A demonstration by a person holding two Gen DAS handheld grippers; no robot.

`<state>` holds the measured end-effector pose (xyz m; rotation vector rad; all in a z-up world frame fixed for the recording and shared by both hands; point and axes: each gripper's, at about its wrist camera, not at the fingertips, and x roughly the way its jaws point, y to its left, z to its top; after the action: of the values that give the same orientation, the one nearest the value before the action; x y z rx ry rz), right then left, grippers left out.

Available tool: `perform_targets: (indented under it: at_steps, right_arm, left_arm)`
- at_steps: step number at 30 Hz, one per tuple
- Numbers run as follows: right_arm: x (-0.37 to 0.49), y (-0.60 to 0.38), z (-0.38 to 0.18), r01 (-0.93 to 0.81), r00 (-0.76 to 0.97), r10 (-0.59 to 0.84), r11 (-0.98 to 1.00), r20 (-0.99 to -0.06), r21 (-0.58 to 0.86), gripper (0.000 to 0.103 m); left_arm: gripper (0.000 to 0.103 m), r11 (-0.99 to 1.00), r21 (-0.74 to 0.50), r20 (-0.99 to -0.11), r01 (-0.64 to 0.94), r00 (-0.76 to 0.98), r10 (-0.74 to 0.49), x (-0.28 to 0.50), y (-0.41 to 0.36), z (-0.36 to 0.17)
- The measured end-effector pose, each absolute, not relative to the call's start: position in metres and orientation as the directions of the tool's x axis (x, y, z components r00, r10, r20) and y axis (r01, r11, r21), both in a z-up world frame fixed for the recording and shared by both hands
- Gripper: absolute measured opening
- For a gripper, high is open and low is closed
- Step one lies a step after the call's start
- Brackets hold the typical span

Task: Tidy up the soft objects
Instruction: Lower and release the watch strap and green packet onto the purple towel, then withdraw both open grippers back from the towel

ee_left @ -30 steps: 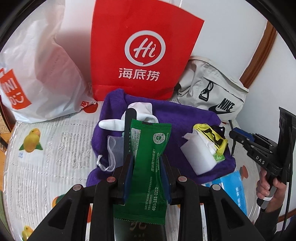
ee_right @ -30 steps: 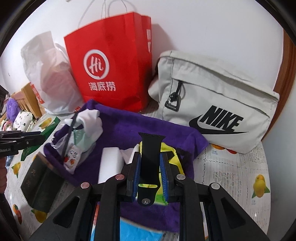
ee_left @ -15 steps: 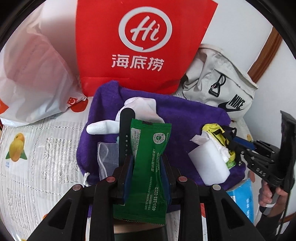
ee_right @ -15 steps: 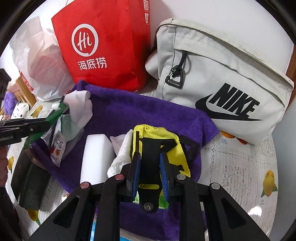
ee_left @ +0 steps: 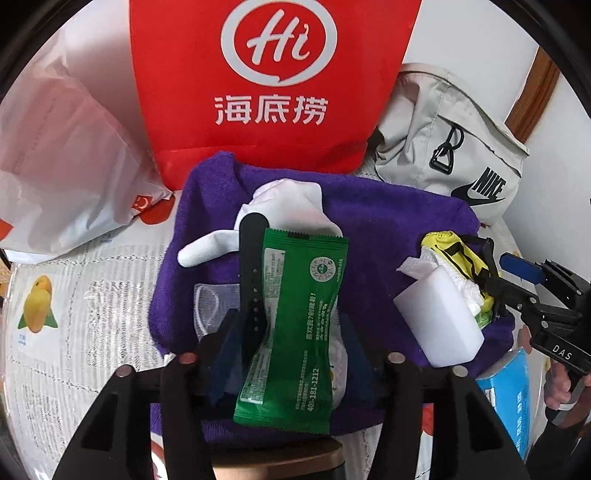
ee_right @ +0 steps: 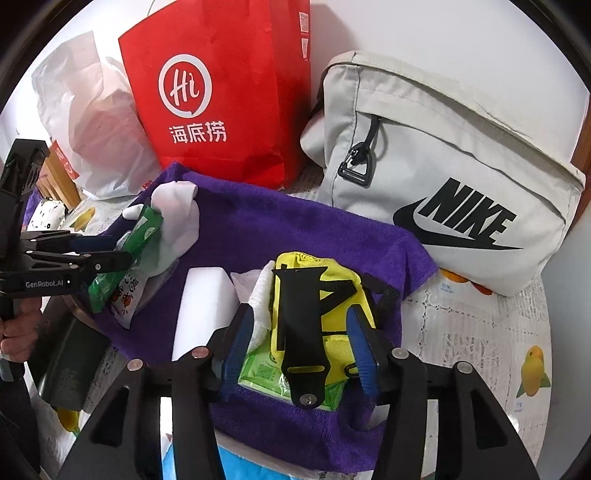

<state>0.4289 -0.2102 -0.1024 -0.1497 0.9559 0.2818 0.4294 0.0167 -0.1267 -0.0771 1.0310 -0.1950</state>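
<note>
table (ee_left: pixel 55 332) in a fruit-print cloth, crowded along the wall

on it lie a purple towel (ee_left: pixel 388 229), a red bag (ee_left: pixel 273 92), a white plastic bag (ee_left: pixel 62 177), a grey nike bag (ee_right: pixel 443 177), a blue pack (ee_left: pixel 509 398) and a dark box (ee_right: pixel 62 369).

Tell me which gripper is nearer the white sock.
Left. The left gripper sits just in front of the white sock; the right gripper is off to its side, over the yellow pouch.

**White wall ahead, fruit-print table below**

At my twelve o'clock, a plain white wall (ee_right: pixel 424 33), evenly lit. At two o'clock a brown wooden trim (ee_left: pixel 535 96) runs up diagonally. Beneath me, a table cover (ee_left: pixel 74 295) printed with yellow fruit spreads toward nine o'clock.
</note>
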Motion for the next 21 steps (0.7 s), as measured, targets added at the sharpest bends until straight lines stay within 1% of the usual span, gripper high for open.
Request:
perform_targets:
  at_steps: [2,4,7,13,15,16,21]
  right_arm:
    - [0.427,-0.209,-0.099,-0.299,0.547,0.169,0.954,-0.820,-0.003,0.057]
    - [0.425,-0.209,-0.096,-0.293,0.550,0.164,0.956,-0.819,-0.005,0.058]
    - [0.418,-0.211,-0.088,-0.277,0.558,0.161,0.961,-0.814,0.001,0.061]
    - [0.394,-0.219,-0.064,-0.231,0.595,0.135,0.973,-0.792,-0.007,0.075]
    - [0.384,-0.220,-0.057,-0.214,0.602,0.125,0.977,-0.788,-0.009,0.081]
    - [0.379,-0.220,-0.054,-0.206,0.605,0.119,0.978,-0.787,-0.011,0.082]
    - [0.346,-0.219,-0.047,-0.174,0.609,0.091,0.984,-0.788,-0.021,0.086]
  left_arm:
    - [0.056,0.979,-0.158,-0.842,0.126,0.501,-0.201,0.426,0.018,-0.122]
    - [0.063,0.982,-0.143,-0.840,0.124,0.509,-0.186,0.421,0.019,-0.116]
    - [0.067,0.987,-0.112,-0.832,0.119,0.532,-0.158,0.410,0.021,-0.106]
    - [0.077,0.990,-0.102,-0.805,0.100,0.577,-0.141,0.382,0.026,-0.079]
    - [0.080,0.991,-0.098,-0.793,0.090,0.595,-0.133,0.369,0.027,-0.070]
    - [0.083,0.992,-0.098,-0.786,0.085,0.604,-0.129,0.363,0.026,-0.066]
    - [0.086,0.992,-0.096,-0.772,0.077,0.624,-0.124,0.325,0.022,-0.052]
